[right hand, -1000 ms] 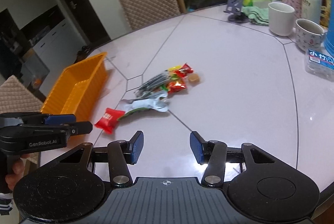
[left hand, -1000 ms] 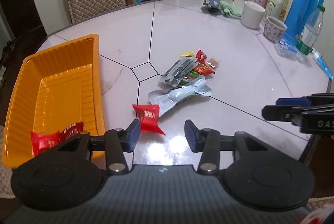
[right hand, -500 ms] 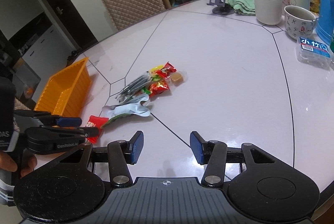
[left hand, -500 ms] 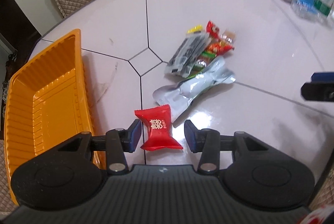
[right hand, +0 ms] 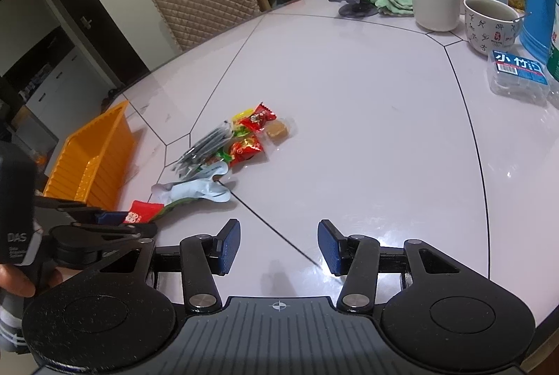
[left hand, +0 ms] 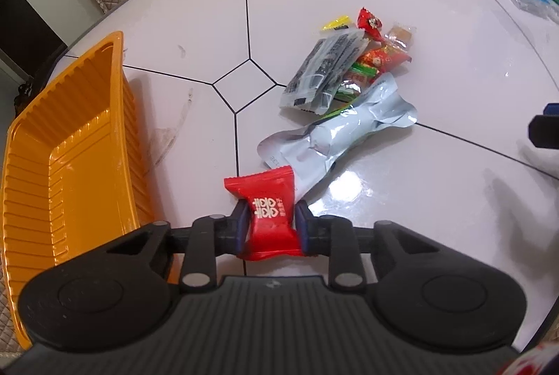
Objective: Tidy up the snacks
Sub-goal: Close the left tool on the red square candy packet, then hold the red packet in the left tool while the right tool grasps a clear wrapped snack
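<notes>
The small red foil-wrapped candy packet (left hand: 270, 211) with gold characters lies on the pale tiled table (left hand: 401, 200) at six o'clock of the snack pile, touching the silver foil pouch (left hand: 335, 141). The left gripper (left hand: 270, 225) is closing, both blue pads pressing the packet's sides. At nine o'clock sits the ribbed orange plastic tray (left hand: 70, 165). The right gripper (right hand: 278, 245) hangs over bare tabletop, jaws apart, holding nothing.

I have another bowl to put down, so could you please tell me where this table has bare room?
The wide white tabletop is bare between the loose snack-packet pile and the mugs at the far right edge. It is crowded there, and tight between the orange plastic tray and the pile, where the left claw is closing on a red candy packet.
</notes>
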The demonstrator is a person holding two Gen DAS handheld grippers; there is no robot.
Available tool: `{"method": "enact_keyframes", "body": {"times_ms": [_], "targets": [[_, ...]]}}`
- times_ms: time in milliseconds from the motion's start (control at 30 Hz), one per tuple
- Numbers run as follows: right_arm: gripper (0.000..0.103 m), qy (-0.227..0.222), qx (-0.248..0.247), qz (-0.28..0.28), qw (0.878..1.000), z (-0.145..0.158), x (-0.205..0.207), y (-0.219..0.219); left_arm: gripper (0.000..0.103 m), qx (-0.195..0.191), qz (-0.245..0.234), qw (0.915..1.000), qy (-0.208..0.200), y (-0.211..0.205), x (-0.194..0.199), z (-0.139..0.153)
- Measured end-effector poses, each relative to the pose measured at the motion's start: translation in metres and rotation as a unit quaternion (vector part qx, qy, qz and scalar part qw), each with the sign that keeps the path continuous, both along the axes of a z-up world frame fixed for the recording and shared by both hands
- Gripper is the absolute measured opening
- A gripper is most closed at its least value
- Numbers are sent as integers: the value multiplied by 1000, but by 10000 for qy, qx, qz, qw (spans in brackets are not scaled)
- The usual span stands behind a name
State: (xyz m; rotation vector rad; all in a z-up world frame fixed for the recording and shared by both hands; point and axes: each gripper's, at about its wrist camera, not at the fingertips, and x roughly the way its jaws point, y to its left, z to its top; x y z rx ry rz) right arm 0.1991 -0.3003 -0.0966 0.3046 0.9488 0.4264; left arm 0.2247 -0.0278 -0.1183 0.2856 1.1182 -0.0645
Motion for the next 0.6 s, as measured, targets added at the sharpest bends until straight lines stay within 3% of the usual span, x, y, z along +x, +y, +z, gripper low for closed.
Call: {"method": "enact_keyframes", "body": {"times_ms": [400,600], "targets": [[50,-624,-122,209,9978,-1,43,11,23,-605,389,9966,-397,29,-20,36],[50,-729,-191,377,9964,-13,74,24,23,-806,579,9930,-641,47,-16,55]]}}
